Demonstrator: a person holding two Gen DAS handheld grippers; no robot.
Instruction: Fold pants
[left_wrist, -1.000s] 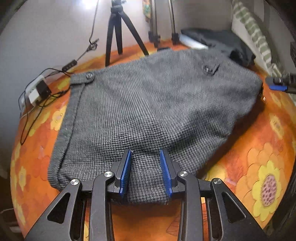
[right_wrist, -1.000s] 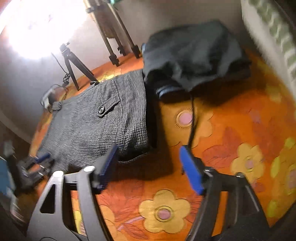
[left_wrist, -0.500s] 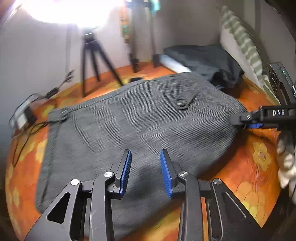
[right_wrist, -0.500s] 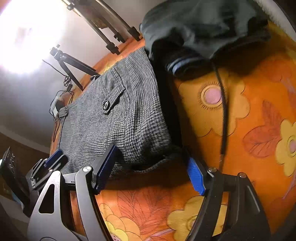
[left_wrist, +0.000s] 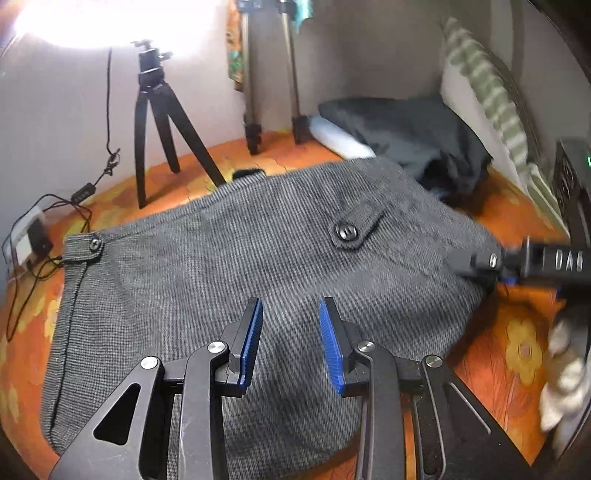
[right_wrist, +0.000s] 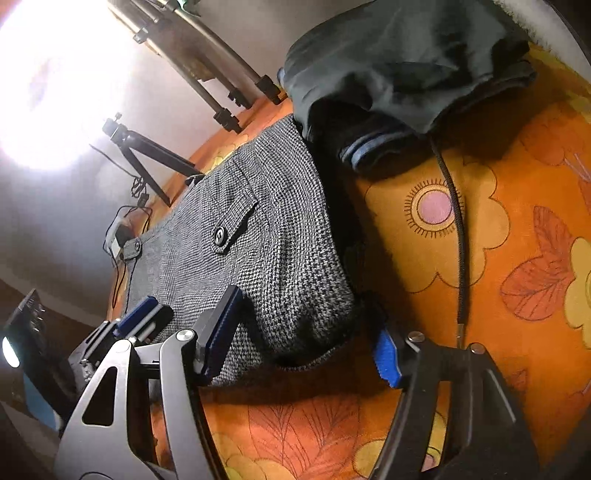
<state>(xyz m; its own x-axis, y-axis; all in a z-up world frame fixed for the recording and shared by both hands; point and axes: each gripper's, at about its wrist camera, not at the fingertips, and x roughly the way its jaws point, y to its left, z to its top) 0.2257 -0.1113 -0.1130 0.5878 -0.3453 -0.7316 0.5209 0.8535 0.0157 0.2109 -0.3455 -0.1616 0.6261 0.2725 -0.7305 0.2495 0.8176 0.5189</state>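
With both tongs spread, the right tongs (right_wrist: 303, 328) should bracket the pants (left_wrist: 240, 280) corner fully (all layers) before pinching; the left tongs (left_wrist: 290, 343) hover.

The pants (left_wrist: 229, 280) are grey with a fine black-and-white houndstooth weave and have black buttons (left_wrist: 346, 232). They lie on an orange cloth (right_wrist: 517, 229) printed with yellow flowers, pink flower centres and red-orange leaves. The left gripper (left_wrist: 290, 332) and the right gripper (right_wrist: 306, 332) are black with blue pads (left_wrist: 328, 332). The heap of clothes (right_wrist: 406, 55) behind is dark grey-blue. The pillow (left_wrist: 484, 99) has green and white stripes. The small tripod (left_wrist: 155, 122) is black.
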